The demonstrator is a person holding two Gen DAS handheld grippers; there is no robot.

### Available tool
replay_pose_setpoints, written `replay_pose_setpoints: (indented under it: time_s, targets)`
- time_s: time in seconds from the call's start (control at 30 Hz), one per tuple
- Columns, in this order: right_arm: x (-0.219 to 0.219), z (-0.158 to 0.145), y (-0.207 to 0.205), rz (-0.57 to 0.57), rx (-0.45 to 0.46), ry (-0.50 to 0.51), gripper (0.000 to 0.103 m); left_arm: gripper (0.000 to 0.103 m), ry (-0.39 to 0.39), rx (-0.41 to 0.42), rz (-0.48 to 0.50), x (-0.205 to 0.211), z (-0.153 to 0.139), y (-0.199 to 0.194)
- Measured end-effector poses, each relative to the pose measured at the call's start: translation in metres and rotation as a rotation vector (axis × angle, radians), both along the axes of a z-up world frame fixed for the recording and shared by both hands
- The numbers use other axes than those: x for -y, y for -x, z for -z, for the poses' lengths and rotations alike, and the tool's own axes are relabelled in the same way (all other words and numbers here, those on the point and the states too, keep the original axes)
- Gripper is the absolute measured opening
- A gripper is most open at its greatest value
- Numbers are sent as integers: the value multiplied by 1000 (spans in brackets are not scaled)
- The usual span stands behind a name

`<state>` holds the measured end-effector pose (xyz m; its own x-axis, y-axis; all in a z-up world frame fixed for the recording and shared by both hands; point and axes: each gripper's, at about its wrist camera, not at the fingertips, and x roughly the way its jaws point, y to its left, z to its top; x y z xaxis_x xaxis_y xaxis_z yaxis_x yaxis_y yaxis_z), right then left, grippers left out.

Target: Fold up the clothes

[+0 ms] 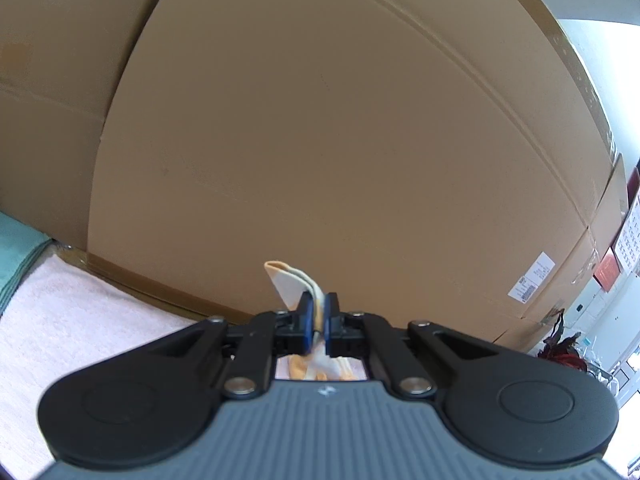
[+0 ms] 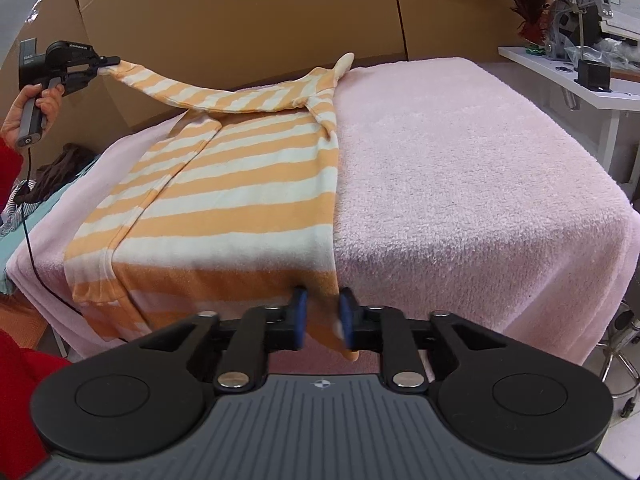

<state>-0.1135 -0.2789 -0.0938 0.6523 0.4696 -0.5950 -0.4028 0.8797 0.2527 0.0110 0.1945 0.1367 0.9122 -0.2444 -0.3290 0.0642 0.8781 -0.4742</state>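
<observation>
Right gripper (image 2: 323, 316) at near table edge, blue pads blurred, straddling striped shirt's (image 2: 224, 192) hem corner; clamped or not, can't tell. Pink blanket (image 2: 460, 184) right half bare, open room. Shirt lies flat on left half, cardboard boxes (image 2: 240, 12) behind. Left gripper (image 1: 316, 320) clenched on sleeve cuff (image 1: 290, 284), lifted.

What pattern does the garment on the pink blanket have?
Orange and white stripes on the garment, seen best in the right wrist view.
</observation>
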Motion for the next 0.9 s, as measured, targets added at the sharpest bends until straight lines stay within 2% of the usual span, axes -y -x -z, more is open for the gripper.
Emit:
replay_pose_setpoints:
  time_s: [0.2, 0.37, 0.53, 0.67, 0.9]
  targets:
    - [0, -19, 12, -60, 49, -48, 4, 0, -31, 3, -23, 4, -11, -4]
    - [-13, -35, 16, -134, 93, -44, 4, 0, -37, 19, -39, 4, -25, -7]
    - [-26, -39, 17, -198, 96, -37, 4, 0, -36, 44, -60, 2, -39, -9]
    - [-34, -40, 19, -231, 91, -54, 4, 0, -42, 45, -85, -5, -38, -10]
    - [-48, -37, 24, -291, 71, -60, 5, 0, 11, 41, -156, -28, -27, -3]
